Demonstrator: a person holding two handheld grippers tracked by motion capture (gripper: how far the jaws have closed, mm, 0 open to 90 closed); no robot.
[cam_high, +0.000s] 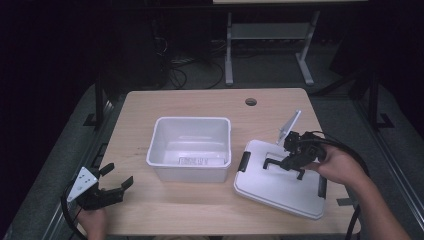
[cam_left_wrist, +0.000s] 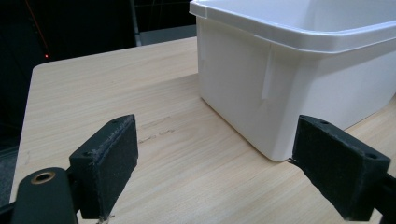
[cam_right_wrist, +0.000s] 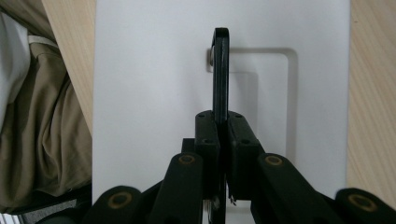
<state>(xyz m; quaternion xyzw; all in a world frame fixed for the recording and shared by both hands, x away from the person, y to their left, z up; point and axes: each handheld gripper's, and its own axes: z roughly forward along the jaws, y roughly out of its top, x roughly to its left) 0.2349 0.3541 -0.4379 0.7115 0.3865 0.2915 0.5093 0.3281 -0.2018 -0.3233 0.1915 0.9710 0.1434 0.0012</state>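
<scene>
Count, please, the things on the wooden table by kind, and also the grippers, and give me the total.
White bin, open and empty: 1
White lid with black handle: 1
Grippers: 2, the left gripper with jaws apart near the bin, the right gripper shut on the lid's handle
Total: 4

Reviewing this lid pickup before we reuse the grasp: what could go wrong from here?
1. The right claw pinches only the thin black handle of the white lid; the lid could swing or slip as it rises.
2. The white bin sits unheld, with the left claw open and apart from it, so a misaligned lid might shove it across the table.
</scene>
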